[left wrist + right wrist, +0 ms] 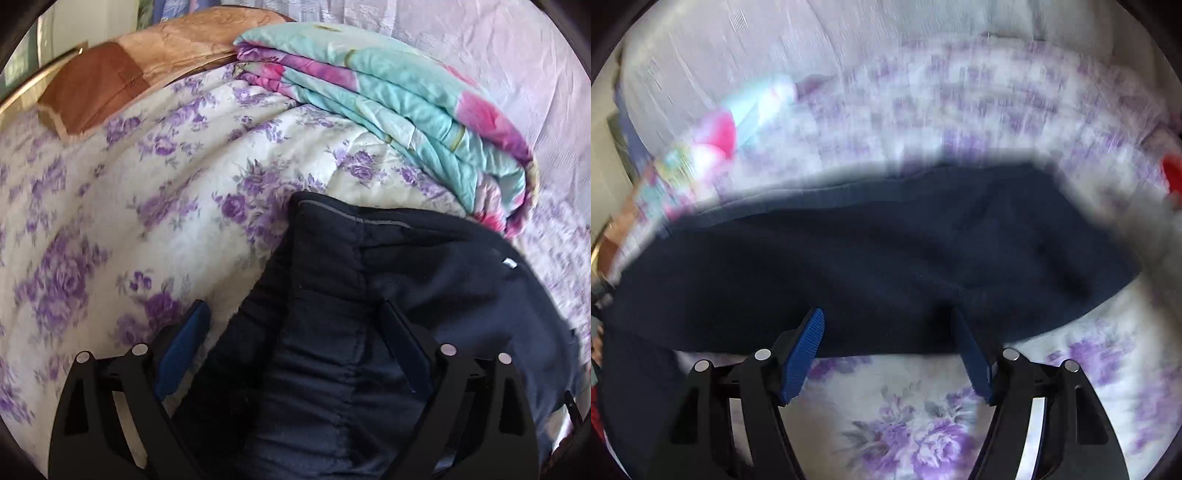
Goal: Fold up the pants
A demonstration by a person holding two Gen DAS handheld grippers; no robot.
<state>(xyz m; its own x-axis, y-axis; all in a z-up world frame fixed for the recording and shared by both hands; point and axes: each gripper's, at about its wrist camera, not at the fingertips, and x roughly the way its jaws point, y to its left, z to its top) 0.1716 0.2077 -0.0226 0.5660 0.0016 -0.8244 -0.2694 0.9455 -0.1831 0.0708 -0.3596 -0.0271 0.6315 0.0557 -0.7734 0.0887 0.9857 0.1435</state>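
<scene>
In the left wrist view, the dark navy pants (351,314) fill the lower middle and lower right of the frame, lying on a bed cover (129,192) printed with purple flowers. A gathered band of the pants, with a thin grey edge at its top, runs up the centre of the frame. The left tool (295,321) stands wide, its blue pads (184,350) on either side of that bunched cloth; the right-hand pad seems to press against the fabric, though the dark cloth makes contact hard to judge. A folded turquoise and pink quilt (406,107) lies in the upper right, just beyond the pants, and a brown pillow (110,74) sits in the upper left.

The right wrist view is blurred. The pants (868,258) stretch across the middle of the frame from left to right. The right tool (886,321) is also spread wide, both fingertips reaching the near edge of the pants, with nothing pinched between them. A red thing (1171,173) shows at the right edge, too smeared to name.
</scene>
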